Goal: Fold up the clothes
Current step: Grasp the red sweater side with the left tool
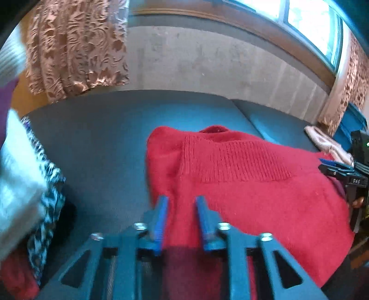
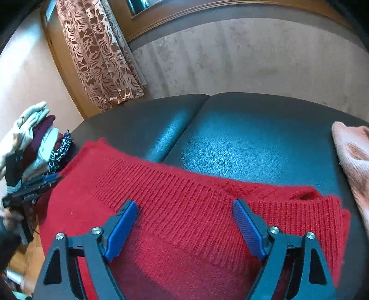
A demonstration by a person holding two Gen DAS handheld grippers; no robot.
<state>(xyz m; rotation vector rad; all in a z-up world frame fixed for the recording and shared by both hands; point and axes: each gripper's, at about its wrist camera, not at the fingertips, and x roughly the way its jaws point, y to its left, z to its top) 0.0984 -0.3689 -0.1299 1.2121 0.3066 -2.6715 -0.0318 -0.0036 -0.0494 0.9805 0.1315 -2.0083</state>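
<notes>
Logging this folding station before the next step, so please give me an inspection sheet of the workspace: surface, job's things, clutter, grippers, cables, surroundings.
Surface: dark padded table with a seam down its middle.
Job's things: red knit sweater lying on the table, ribbed band showing.
Clutter: pile of clothes at the left end; pink garment at the right end.
Grippers: left gripper narrow over red fabric, a pinch not clearly visible; right gripper wide open above the sweater.
Cables: nothing seen.
Surroundings: patterned curtain, grey wall, window.
</notes>
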